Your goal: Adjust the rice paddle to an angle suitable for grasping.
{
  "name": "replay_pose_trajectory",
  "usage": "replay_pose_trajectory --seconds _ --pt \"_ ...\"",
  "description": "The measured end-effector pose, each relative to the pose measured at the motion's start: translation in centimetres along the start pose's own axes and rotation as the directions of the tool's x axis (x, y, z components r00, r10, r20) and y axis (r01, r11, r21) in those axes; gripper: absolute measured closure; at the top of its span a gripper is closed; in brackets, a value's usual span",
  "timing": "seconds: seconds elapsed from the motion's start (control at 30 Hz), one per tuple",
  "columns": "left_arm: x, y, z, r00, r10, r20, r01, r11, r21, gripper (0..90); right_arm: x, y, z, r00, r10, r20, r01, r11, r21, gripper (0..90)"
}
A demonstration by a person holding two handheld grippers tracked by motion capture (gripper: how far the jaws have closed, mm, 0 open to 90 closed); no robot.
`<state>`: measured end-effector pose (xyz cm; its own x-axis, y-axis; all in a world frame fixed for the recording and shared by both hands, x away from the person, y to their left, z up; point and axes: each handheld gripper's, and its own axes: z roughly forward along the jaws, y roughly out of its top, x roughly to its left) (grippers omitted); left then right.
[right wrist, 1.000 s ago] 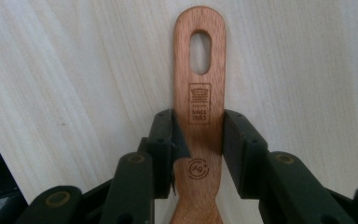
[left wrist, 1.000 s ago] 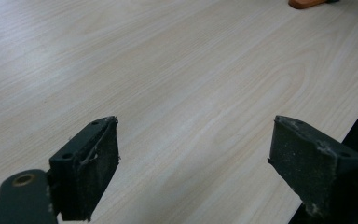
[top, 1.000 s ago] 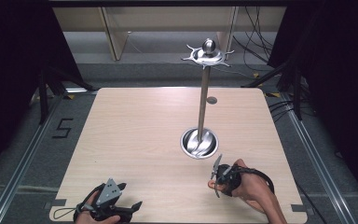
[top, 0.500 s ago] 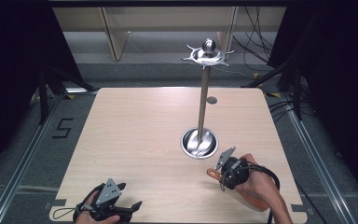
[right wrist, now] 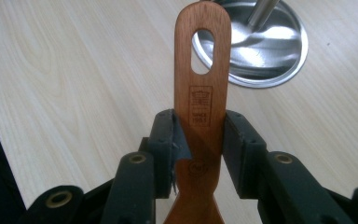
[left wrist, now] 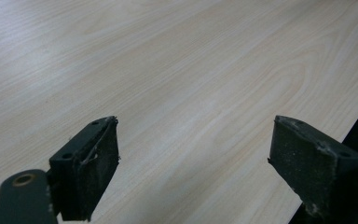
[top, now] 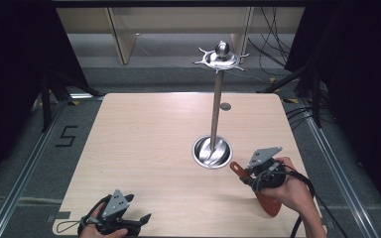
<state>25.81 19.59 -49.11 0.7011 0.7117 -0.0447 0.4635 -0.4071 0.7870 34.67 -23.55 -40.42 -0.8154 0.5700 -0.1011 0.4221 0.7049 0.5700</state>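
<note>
High view: pale wood-grain bench (top: 144, 148) on a grey floor, dark curtains at both sides, cables at the back right, a "5" marking (top: 65, 136) on the floor at left. Steel hanger stand (top: 215, 119) upright, round base right of the bench's middle. Right claw (top: 245, 174) pinching a reddish wooden spatula (top: 265, 201) just beside that base, long axis diagonal, handle end toward the stand. Left claw (top: 144, 218) low at the near edge.

Left gripper view: left claw (left wrist: 193, 158) spread wide over bare bench.

Right gripper view: spatula handle (right wrist: 200, 79) clamped between the jaws, slotted end pointing at the stand base (right wrist: 261, 42). Burnt-in crest stamp with small lettering, too small to read surely.
</note>
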Motion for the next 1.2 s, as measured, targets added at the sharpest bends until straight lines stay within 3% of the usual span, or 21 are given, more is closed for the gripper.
replay_pose_trajectory --seconds 0.2,0.33,0.37,0.47,0.63,0.7,0.73,0.83,0.93,0.97,1.03,1.13,1.2 --pt "0.0 0.0 0.0 1.0000 -0.003 -0.005 0.003 1.0000 -0.001 15.1 -0.6 -0.4 -1.4 0.9995 0.022 0.023 -0.020 0.997 -0.071 67.2" --pt "0.0 0.0 0.1 1.0000 -0.003 -0.005 0.003 1.0000 -0.006 15.1 -1.0 -0.6 -2.3 0.9995 0.030 0.009 -0.029 0.992 -0.122 67.2" --pt "0.0 0.0 0.0 1.0000 -0.005 -0.005 0.005 1.0000 -0.001 15.1 -1.1 -0.6 -2.6 0.9996 0.028 -0.004 -0.028 0.993 -0.113 67.2" --pt "0.0 0.0 0.0 1.0000 -0.002 -0.001 0.002 1.0000 0.001 15.1 -1.5 -0.9 -3.0 0.9984 0.056 0.010 -0.054 0.985 -0.162 67.2" --pt "0.1 0.0 0.0 0.9999 0.006 -0.008 -0.006 0.9999 0.011 15.1 -2.0 -1.2 -4.0 0.9963 0.086 -0.006 -0.085 0.976 -0.201 67.2" --pt "0.1 0.0 0.0 0.9999 0.006 -0.010 -0.006 0.9999 0.009 15.1 -2.3 -1.2 -4.5 0.9967 0.080 -0.008 -0.080 0.969 -0.234 67.2" --pt "0.1 0.0 0.0 1.0000 0.003 -0.009 -0.003 1.0000 0.009 15.1 -2.5 -1.3 -4.9 0.9951 0.099 -0.004 -0.097 0.960 -0.263 67.2" --pt "0.0 0.0 0.0 1.0000 -0.003 -0.005 0.003 1.0000 0.000 15.1 -2.7 -1.4 -5.2 0.9952 0.096 -0.021 -0.098 0.954 -0.283 67.2" --pt "0.1 0.0 0.0 1.0000 0.003 -0.009 -0.003 1.0000 0.009 15.1 -3.0 -1.5 -5.5 0.9923 0.124 -0.004 -0.119 0.941 -0.316 67.2" --pt "0.0 0.0 0.0 1.0000 -0.005 -0.006 0.005 1.0000 0.000 15.1 -2.9 -1.6 -5.6 0.9883 0.152 -0.012 -0.148 0.936 -0.320 67.2" --pt "0.1 0.0 0.0 1.0000 0.004 -0.007 -0.004 0.9999 0.011 15.1 -3.2 -1.7 -5.7 0.9870 0.159 -0.027 -0.158 0.924 -0.348 67.2" --pt "0.1 0.0 0.0 0.9999 0.006 -0.010 -0.006 0.9999 0.009 15.1 -3.6 -1.8 -5.8 0.9854 0.170 -0.010 -0.161 0.912 -0.377 67.2" --pt "0.0 -0.1 0.1 0.9999 -0.017 -0.003 0.017 0.9998 -0.007 15.1 -3.8 -1.7 -6.0 0.9843 0.176 -0.009 -0.165 0.902 -0.400 67.2"
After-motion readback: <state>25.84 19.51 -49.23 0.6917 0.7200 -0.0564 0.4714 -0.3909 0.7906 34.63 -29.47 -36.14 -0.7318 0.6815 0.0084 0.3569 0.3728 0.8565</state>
